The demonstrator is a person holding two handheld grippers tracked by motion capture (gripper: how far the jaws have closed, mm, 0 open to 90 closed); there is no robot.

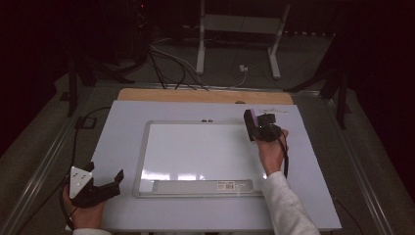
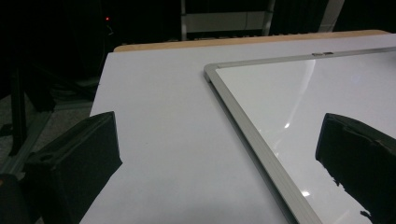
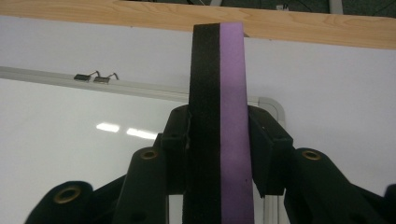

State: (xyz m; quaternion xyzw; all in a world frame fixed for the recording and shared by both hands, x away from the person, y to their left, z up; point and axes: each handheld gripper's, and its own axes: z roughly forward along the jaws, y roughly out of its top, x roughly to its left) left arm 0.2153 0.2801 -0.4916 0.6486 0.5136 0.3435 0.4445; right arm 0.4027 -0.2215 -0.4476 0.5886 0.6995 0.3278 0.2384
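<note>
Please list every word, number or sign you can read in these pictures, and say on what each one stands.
None can be read.
Sticker on the tray at the whiteboard's near edge: dark print, too small and blurred.
Eraser, black and purple: no print shows.

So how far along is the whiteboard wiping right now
Done: the right gripper is clamped on the purple and black eraser, and the whiteboard looks clean. In hand: the eraser sits above the board's top right corner. Left: setting it down; the left gripper waits open.
</note>
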